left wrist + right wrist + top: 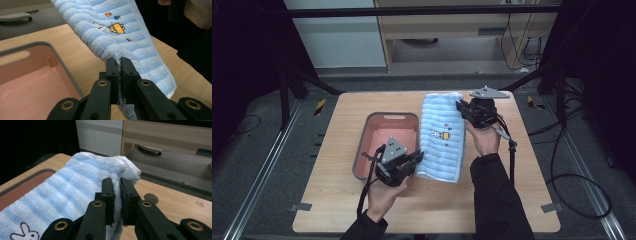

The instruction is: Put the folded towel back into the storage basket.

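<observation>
We held the blue striped towel (443,136) stretched lengthwise beside the pink bin (388,142), left gripper (418,159) pinching its near end, right gripper (461,107) its far end, apparently lifted slightly.

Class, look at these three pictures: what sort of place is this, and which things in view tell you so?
Probably a lab or workshop set up for recording handling tasks, not a home. A small wooden table stands inside a dark metal frame, cables trail over the floor, and black-and-yellow tape marks are stuck beside the table.
</observation>
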Demonstrator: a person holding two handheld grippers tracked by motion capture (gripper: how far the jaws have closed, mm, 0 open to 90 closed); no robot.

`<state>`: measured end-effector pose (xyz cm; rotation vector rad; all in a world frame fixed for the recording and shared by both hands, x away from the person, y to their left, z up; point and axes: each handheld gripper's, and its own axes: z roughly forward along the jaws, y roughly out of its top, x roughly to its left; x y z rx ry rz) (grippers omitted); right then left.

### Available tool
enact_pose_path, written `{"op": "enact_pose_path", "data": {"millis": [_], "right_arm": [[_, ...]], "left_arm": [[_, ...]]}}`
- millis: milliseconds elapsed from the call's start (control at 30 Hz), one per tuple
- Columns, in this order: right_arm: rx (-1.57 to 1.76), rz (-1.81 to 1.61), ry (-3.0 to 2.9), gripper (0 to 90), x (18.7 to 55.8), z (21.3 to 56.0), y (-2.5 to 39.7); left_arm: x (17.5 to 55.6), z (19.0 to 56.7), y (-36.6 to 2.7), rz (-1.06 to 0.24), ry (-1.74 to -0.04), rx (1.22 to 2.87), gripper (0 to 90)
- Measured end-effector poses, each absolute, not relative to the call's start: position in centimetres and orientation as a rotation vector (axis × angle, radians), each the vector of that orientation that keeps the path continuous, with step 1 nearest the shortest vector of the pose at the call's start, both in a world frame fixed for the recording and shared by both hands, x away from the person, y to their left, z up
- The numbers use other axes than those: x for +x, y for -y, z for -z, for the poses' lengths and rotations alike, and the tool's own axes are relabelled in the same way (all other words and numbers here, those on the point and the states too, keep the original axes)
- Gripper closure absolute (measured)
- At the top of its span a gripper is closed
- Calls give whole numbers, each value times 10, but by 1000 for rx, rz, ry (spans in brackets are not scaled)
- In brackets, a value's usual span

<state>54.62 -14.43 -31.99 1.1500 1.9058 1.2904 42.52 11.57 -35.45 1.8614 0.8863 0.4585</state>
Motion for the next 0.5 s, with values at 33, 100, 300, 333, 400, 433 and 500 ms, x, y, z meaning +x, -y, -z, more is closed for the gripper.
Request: {"op": "enact_pose_path", "data": {"millis": [33, 100, 300, 333, 400, 433, 500], "right_arm": [[1142, -1294, -1907, 830, 547, 318, 139], [1137, -1295, -1906, 830, 548, 317, 138], [1120, -1315, -1903, 830, 549, 312, 127], [1117, -1317, -1902, 830, 549, 312, 125], [1112, -1334, -1895, 830, 549, 309, 120], [1108, -1334, -1895, 829, 550, 309, 118], [1105, -1335, -1893, 830, 550, 308, 116]], "left_arm": [[425, 353, -120, -471, -890, 1857, 858], [425, 352, -122, -474, -888, 1858, 858], [425, 347, -134, -487, -896, 1833, 858], [425, 346, -136, -491, -898, 1829, 858], [424, 344, -140, -498, -898, 1825, 858], [424, 343, -145, -502, -901, 1822, 858], [424, 343, -147, -505, -903, 1819, 858]]}}
